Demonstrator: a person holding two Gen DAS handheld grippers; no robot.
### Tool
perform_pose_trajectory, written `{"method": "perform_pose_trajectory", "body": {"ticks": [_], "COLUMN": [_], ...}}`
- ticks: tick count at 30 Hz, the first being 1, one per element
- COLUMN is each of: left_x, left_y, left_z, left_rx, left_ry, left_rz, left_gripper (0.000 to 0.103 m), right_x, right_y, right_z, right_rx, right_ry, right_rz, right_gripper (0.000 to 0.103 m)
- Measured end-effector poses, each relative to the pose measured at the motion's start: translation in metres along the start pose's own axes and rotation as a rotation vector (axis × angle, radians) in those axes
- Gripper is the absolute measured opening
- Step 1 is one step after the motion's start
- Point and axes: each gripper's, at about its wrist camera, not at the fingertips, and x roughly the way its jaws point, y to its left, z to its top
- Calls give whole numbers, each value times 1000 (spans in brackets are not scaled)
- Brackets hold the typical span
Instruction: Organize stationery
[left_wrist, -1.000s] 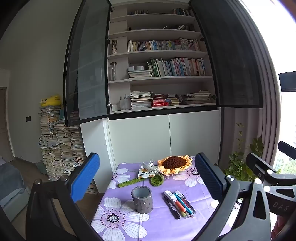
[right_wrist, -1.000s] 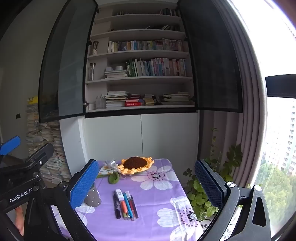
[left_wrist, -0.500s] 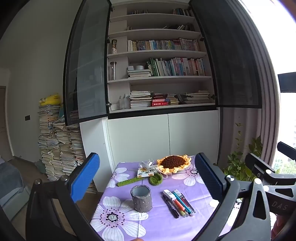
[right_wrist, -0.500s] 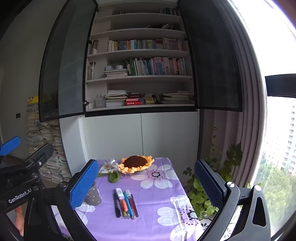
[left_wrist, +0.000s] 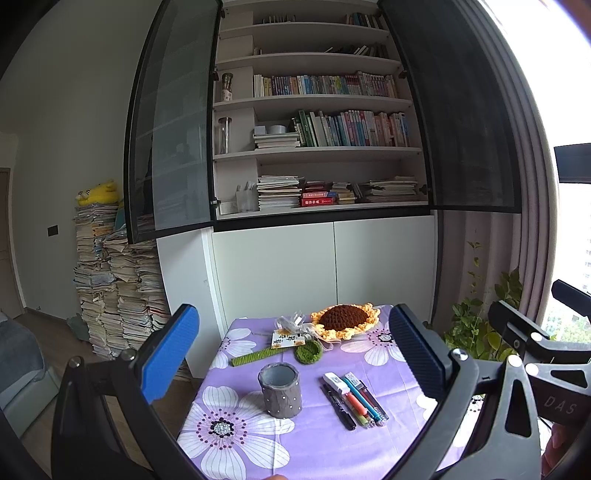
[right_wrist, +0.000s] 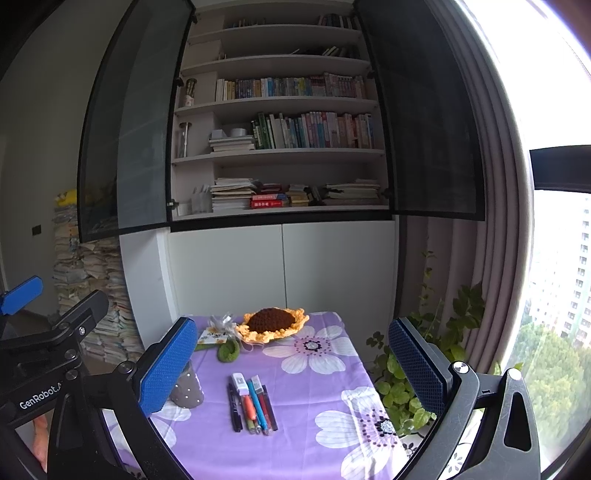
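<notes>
Several pens and markers (left_wrist: 352, 399) lie side by side on the purple flowered tablecloth (left_wrist: 317, 439); they also show in the right wrist view (right_wrist: 252, 402). A grey dotted pen cup (left_wrist: 279, 390) stands upright just left of them, and in the right wrist view the pen cup (right_wrist: 189, 387) is partly hidden behind the left finger. My left gripper (left_wrist: 291, 358) is open and empty, held above and in front of the table. My right gripper (right_wrist: 291, 354) is open and empty, likewise short of the pens.
At the table's far end lie a crocheted sunflower (left_wrist: 345, 319), a green crocheted disc (left_wrist: 308, 350), a green stick (left_wrist: 255, 357) and a small card with ribbon (left_wrist: 290, 334). A bookshelf cabinet (left_wrist: 314, 147) with open glass doors stands behind. Potted plant (right_wrist: 406, 384) at right, paper stacks (left_wrist: 110, 291) at left.
Both views have shifted only slightly; the table and objects sit a touch higher in the left wrist view. Nothing on the table has moved.
</notes>
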Motion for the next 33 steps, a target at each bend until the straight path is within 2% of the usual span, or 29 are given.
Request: {"method": "perform_pose_trajectory", "body": {"ticks": [33], "left_x": [5], "left_y": [3], "left_z": [-3], "left_rx": [4], "left_ry": [19], "left_rz": [16], "left_gripper": [102], "right_x": [11], "right_y": [5], "right_z": [0], "right_rx": [10], "right_ry": [48], "right_rz": [22], "right_gripper": [103]}}
